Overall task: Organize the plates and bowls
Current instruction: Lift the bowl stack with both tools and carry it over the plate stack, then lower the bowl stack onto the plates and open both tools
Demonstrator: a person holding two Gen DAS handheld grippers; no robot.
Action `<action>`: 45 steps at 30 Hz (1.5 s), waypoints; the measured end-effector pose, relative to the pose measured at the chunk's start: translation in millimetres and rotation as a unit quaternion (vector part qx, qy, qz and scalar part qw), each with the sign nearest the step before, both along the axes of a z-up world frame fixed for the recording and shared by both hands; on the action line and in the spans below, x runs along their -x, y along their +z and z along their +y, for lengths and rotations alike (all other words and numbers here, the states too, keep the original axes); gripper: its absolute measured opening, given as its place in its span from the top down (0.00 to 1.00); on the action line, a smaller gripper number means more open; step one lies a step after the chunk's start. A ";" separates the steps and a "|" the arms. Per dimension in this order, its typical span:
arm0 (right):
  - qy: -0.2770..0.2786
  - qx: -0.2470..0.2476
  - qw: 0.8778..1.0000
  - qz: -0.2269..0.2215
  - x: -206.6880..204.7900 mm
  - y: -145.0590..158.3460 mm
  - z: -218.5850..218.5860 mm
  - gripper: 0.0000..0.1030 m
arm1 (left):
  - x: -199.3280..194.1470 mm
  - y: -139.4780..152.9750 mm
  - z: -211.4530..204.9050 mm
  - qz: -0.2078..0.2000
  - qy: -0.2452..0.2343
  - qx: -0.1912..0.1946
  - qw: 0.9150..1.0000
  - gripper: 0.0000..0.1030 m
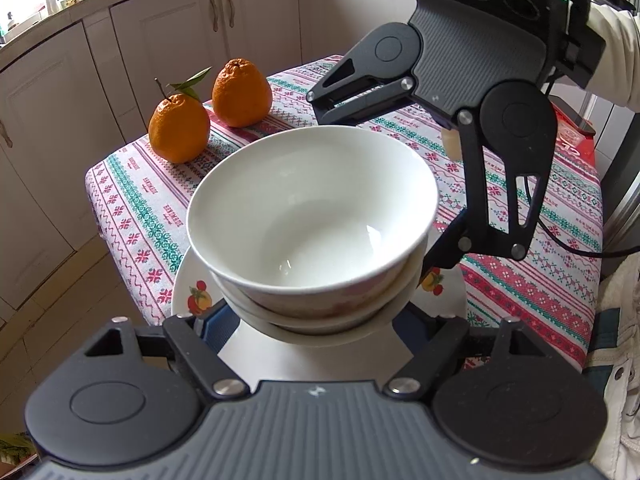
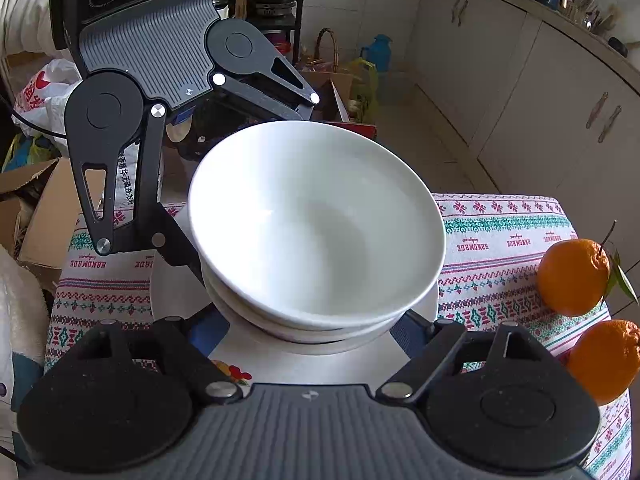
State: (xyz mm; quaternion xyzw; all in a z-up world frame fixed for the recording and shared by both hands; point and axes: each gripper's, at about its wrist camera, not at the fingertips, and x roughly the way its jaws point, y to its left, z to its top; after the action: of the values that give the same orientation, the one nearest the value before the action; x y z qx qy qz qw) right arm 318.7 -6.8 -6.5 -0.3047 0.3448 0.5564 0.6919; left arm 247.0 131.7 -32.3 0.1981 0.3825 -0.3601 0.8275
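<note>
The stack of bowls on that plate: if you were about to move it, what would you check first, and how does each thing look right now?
1. Stack of white bowls nested evenly: not ok, the top bowl sits tilted.
2. Stack on the fruit-patterned plate: ok.
3. Left tool fingers on both sides of the stack: ok.
4. Right tool straddling the stack from the opposite side: ok.
5. Pads pressing on the bowls: cannot tell, bowls hide the fingertips.
6. Two oranges clear of the stack: ok.
</note>
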 end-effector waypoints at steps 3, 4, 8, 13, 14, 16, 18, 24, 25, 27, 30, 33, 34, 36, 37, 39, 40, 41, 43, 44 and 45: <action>-0.003 -0.003 1.000 0.006 -1.8 -1.2 0.3 0.13 | -0.2 0.4 0.8 0.000 0.002 0.001 1.000 0.20; -0.004 -0.004 1.000 0.009 -2.6 -1.9 0.0 0.13 | 0.1 0.8 0.8 -0.001 0.002 0.001 1.000 0.20; -0.010 -0.008 1.000 0.018 -6.3 -4.4 -2.2 0.13 | 1.8 1.1 0.4 -0.005 0.001 0.000 1.000 0.20; -0.013 -0.010 1.000 0.016 -6.2 -5.4 -2.7 0.13 | 3.3 1.3 0.0 -0.010 -0.001 -0.001 1.000 0.19; -0.014 -0.010 1.000 0.017 -6.3 -5.5 -2.7 0.13 | 3.6 1.4 0.1 -0.011 0.000 -0.001 1.000 0.19; -0.014 -0.013 0.999 0.026 -6.9 -6.3 -3.1 0.10 | 5.2 1.0 0.1 -0.014 0.006 -0.001 1.000 0.17; -0.017 -0.023 0.999 0.036 -5.9 -5.9 -4.1 0.00 | 5.5 -0.2 1.8 -0.018 0.016 0.004 1.000 0.08; -0.031 -0.023 0.999 0.024 10.5 -3.3 -11.1 0.00 | 12.8 -2.5 5.6 -0.026 0.055 0.005 0.998 0.06; -0.035 -0.024 0.999 0.021 14.2 -1.2 -14.1 0.00 | 17.5 -1.7 5.5 -0.034 0.061 0.002 0.998 0.06; -0.049 -0.026 0.998 0.009 23.4 4.4 -21.0 0.00 | 27.7 0.4 4.2 -0.051 0.070 -0.005 0.996 0.04; -0.102 -0.024 0.994 -0.009 37.5 9.7 -28.8 0.00 | 49.3 4.8 3.0 -0.093 0.090 -0.008 0.992 0.01; -0.160 -0.017 0.986 -0.033 58.0 11.7 -35.7 0.00 | 69.5 7.4 0.8 -0.121 0.124 0.003 0.985 0.01; -0.182 -0.014 0.983 -0.039 65.0 11.8 -37.2 0.00 | 77.0 8.3 -0.9 -0.132 0.144 0.007 0.981 0.01; -0.235 -0.007 0.971 -0.046 76.6 12.1 -42.4 0.00 | 89.5 10.6 -5.4 -0.148 0.186 0.016 0.971 0.01; -0.264 -0.005 0.963 -0.046 82.2 12.4 -44.6 0.00 | 97.2 12.1 -8.1 -0.159 0.203 0.024 0.966 0.01; -0.326 -0.008 0.944 -0.041 91.7 12.5 -51.3 0.00 | 110.6 14.7 -15.3 -0.179 0.235 0.031 0.955 0.00; -0.354 -0.009 0.934 -0.040 95.4 12.0 -54.2 0.00 | 117.4 16.1 -19.9 -0.185 0.256 0.034 0.948 0.00; -0.381 -0.012 0.924 -0.041 100.0 11.8 -57.4 0.00 | 123.5 17.4 -23.8 -0.184 0.272 0.043 0.943 0.01; -0.431 -0.017 0.901 -0.050 112.1 10.4 -64.9 0.00 | 135.5 19.3 -30.0 -0.168 0.285 0.065 0.941 0.01; -0.453 -0.021 0.889 -0.060 121.3 11.0 -69.2 0.00 | 139.8 20.5 -32.6 -0.161 0.295 0.073 0.939 0.00; -0.472 -0.025 0.879 -0.068 129.4 11.7 -72.7 0.00 | 145.4 22.0 -34.3 -0.157 0.310 0.084 0.934 0.01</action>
State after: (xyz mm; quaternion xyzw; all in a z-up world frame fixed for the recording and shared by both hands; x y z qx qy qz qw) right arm 189.3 -79.5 5.2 -0.1257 0.3858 0.1504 0.9015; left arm 101.6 97.4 -10.3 0.0531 0.2581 -0.0805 0.9613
